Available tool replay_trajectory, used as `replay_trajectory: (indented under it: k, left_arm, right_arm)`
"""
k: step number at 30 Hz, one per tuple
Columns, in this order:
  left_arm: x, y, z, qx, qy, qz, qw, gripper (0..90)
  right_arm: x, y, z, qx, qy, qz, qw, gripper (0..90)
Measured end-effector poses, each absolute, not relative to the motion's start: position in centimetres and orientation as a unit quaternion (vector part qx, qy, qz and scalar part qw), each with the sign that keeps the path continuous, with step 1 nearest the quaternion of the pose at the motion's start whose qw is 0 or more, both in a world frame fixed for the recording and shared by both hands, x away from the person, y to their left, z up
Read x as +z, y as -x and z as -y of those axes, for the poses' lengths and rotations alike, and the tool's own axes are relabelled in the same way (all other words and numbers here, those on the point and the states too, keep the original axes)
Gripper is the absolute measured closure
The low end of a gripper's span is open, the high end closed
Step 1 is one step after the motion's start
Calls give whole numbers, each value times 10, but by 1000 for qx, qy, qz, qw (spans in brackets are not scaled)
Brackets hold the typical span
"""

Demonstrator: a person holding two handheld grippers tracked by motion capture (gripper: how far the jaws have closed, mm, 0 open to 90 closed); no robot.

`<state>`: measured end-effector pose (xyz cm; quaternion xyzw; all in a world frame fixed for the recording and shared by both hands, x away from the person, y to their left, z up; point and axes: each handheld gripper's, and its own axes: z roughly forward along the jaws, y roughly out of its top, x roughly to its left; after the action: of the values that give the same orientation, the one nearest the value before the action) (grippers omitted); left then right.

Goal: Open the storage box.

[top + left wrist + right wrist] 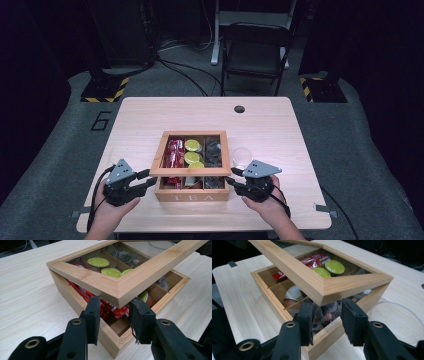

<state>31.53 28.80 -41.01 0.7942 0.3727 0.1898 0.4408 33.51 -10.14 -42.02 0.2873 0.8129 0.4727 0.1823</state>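
Tea box [192,196] at table [150,115] front edge, lid [191,171] raised. Left gripper [151,179] clamped on lid's corner; right gripper [229,176] jaws parted around opposite corner.

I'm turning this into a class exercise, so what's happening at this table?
A person is lifting the glass-paned lid of a wooden tea box with two tongs. The left tongs grip the lid's front left corner; the right tongs sit under its right corner, jaws apart. The lid is tilted up, showing red sachets and green-topped capsules.

Black left gripper [131,184], right gripper [245,180]: grey triangular top plates, trailing cables (brass-ringed screw holes).
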Motion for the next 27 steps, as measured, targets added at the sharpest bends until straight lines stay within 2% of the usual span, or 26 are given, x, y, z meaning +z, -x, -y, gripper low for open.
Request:
replay_trajectory:
  k: [7,12,27]
  left_arm:
    - [-406,-319,-287,199,-790,-371,447,598]
    - [-405,-322,-283,202,-793,-370,440,533]
    - [-388,-333,-285,203,-783,-375,453,542]
  right_arm:
    - [-410,-334,98,483,-289,-804,192,562]
    - [-405,-335,97,468,-293,-812,189,567]
    - [-385,-343,94,464,-309,-808,189,591]
